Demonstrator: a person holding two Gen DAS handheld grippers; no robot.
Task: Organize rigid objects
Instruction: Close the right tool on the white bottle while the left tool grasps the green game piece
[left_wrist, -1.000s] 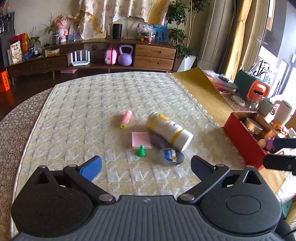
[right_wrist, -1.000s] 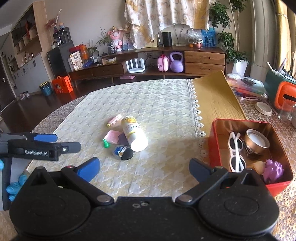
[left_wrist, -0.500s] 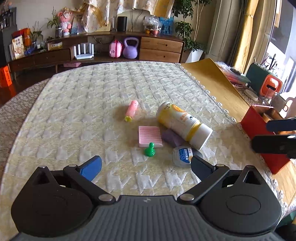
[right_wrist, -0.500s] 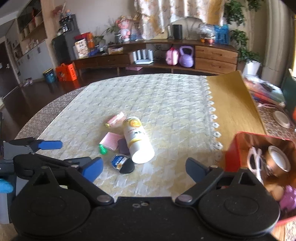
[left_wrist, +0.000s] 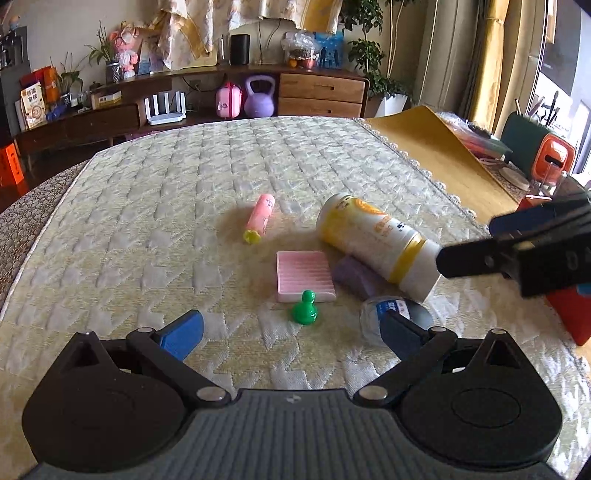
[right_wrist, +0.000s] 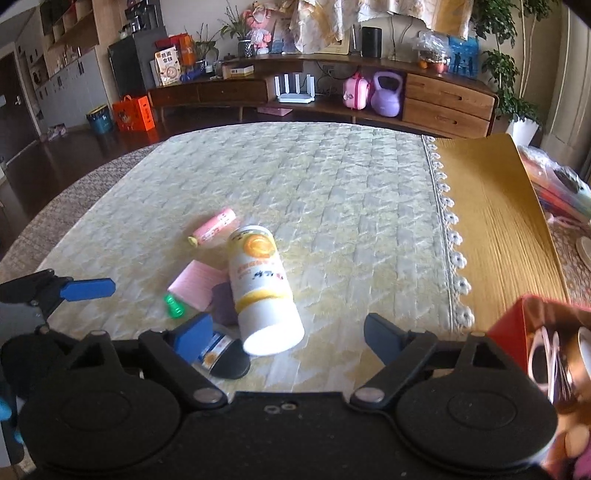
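Note:
A cluster lies mid-table: a white and yellow bottle on its side over a purple piece, a pink card box, a green pawn, a pink tube and a small round blue-labelled tin. My left gripper is open and empty just short of the pawn. My right gripper is open and empty, its fingers either side of the bottle's white cap end. The bottle fills the middle of the right wrist view.
A red box holding white sunglasses and a metal cup stands at the right on a yellow mat. The quilted table cover stretches far and left. A sideboard lies beyond the table.
Both grippers have moved in toward the cluster. The right gripper swung left from the red box and now frames the bottle's cap end. The objects have not moved.

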